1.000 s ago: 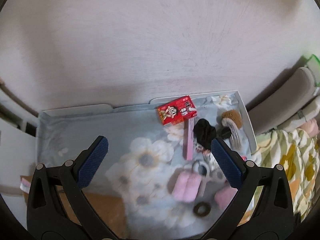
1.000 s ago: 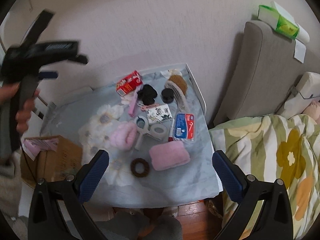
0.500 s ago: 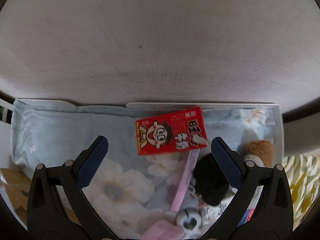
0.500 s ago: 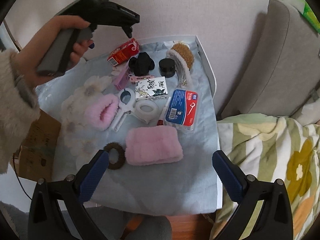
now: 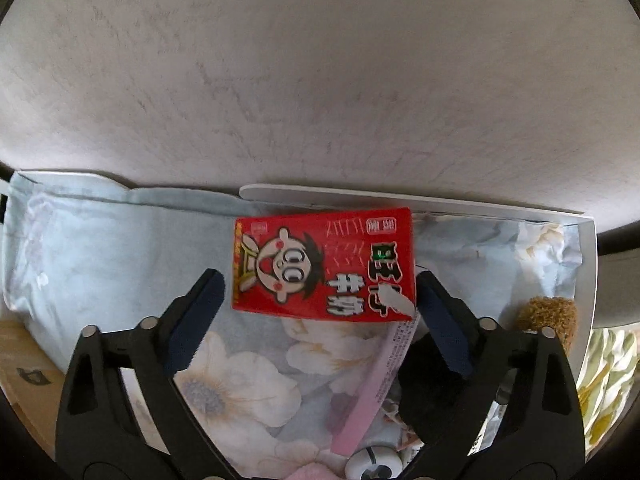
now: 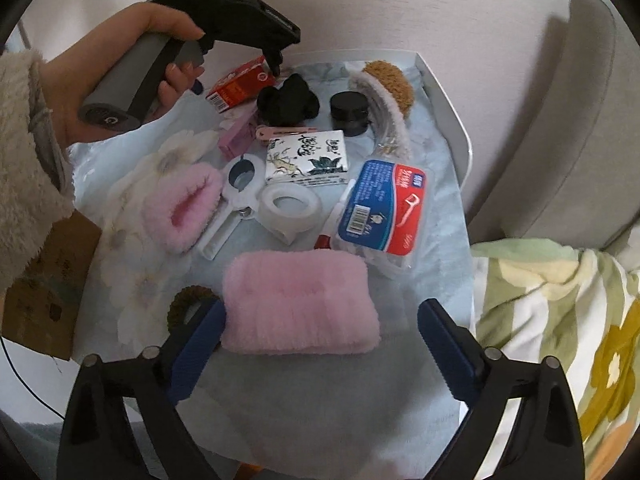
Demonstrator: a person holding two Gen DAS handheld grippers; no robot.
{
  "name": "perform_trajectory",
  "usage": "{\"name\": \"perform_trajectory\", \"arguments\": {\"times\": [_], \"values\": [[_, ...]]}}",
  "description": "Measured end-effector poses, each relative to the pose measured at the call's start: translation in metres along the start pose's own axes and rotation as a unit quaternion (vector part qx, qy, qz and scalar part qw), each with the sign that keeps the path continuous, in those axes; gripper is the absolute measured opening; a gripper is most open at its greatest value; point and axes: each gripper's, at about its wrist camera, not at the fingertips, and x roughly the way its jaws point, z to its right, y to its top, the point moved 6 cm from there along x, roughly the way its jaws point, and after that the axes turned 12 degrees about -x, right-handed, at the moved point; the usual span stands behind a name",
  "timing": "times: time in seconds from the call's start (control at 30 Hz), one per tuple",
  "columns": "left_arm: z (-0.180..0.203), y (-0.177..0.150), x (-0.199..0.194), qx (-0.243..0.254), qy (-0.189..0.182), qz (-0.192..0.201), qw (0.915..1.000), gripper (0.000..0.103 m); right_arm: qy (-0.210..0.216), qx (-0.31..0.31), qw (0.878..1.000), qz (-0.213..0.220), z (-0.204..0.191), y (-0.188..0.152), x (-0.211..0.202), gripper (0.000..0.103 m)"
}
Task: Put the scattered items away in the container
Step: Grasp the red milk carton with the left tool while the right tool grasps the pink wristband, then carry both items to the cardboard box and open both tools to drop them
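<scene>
A red milk carton (image 5: 324, 264) with a cartoon face lies at the far edge of the cloth-covered table. My left gripper (image 5: 320, 312) is open, its fingers either side of the carton's near edge; it also shows in the right wrist view (image 6: 256, 60) over the carton (image 6: 240, 84). My right gripper (image 6: 320, 344) is open, straddling a folded pink fluffy cloth (image 6: 300, 304). Scattered on the table: a black scrunchie (image 6: 286, 102), pink fuzzy item (image 6: 188, 208), tape roll (image 6: 290, 206), tissue pack (image 6: 308, 156), floss pick box (image 6: 380, 208), brown hair tie (image 6: 188, 306).
A cardboard box (image 6: 44, 280) stands at the table's left. A brown brush (image 6: 390, 80), black jar (image 6: 350, 110) and pink stick (image 5: 376, 384) lie nearby. A wall backs the table. A grey cushion (image 6: 560, 120) and a flowered blanket (image 6: 560, 340) lie right.
My left gripper has moved forward and down to the red carton. My right gripper has come closer to the pink cloth, which now sits between its fingers.
</scene>
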Motion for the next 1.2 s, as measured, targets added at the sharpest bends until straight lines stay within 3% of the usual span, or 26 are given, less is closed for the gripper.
{"name": "perform_trajectory", "arguments": {"times": [0.13,0.3,0.63,0.8,1.2], "values": [[-0.001,0.0,0.002,-0.002,-0.004,0.003,1.0,0.091,0.01,-0.005,1.0,-0.001,0.0,0.003,0.007,0.086],[-0.006,0.0,0.003,-0.014,-0.019,0.001,0.9997,0.091,0.035,-0.015,0.999,-0.002,-0.007,0.003,0.013,0.063],[0.004,-0.021,-0.02,0.007,-0.02,0.021,0.9995,0.09,0.044,-0.014,0.999,0.017,-0.007,0.01,0.008,0.038],[0.002,-0.032,-0.031,0.009,-0.03,0.026,0.9992,0.09,0.052,-0.006,0.998,0.028,-0.005,0.01,0.003,0.02],[-0.003,-0.063,-0.072,0.022,-0.056,0.043,0.9973,0.09,0.033,0.003,0.999,0.04,0.001,0.008,-0.025,0.018]]}}
